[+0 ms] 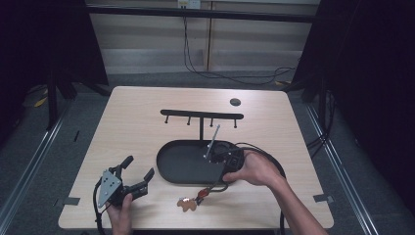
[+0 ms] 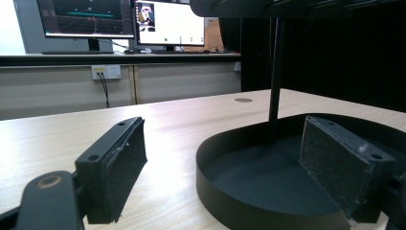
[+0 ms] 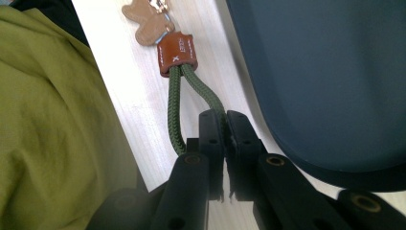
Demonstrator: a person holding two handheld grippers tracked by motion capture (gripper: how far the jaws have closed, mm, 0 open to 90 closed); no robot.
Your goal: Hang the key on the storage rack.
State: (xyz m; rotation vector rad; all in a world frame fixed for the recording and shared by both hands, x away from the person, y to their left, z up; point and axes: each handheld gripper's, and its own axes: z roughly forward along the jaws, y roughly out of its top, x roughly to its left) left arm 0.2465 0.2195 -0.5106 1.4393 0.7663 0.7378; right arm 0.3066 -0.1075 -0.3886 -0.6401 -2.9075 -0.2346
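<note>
The right gripper (image 3: 225, 117) has its jaws pressed together on the green cord loop (image 3: 178, 103) of a keychain, pinching one strand of it just beside the rim of the black oval tray (image 3: 330, 86). The cord runs to a brown leather tab (image 3: 176, 53) and a tan leather charm (image 3: 146, 21), which lies on the tabletop (image 1: 137, 127) near its front edge, in front of the tray. In the high view the right gripper (image 1: 218, 183) sits at the tray's front right rim. The left gripper (image 1: 139, 174) rests near the front left corner of the tabletop, jaws spread wide with nothing between them, pointing toward the tray (image 2: 230, 191) and its upright hook stand (image 2: 274, 81).
</note>
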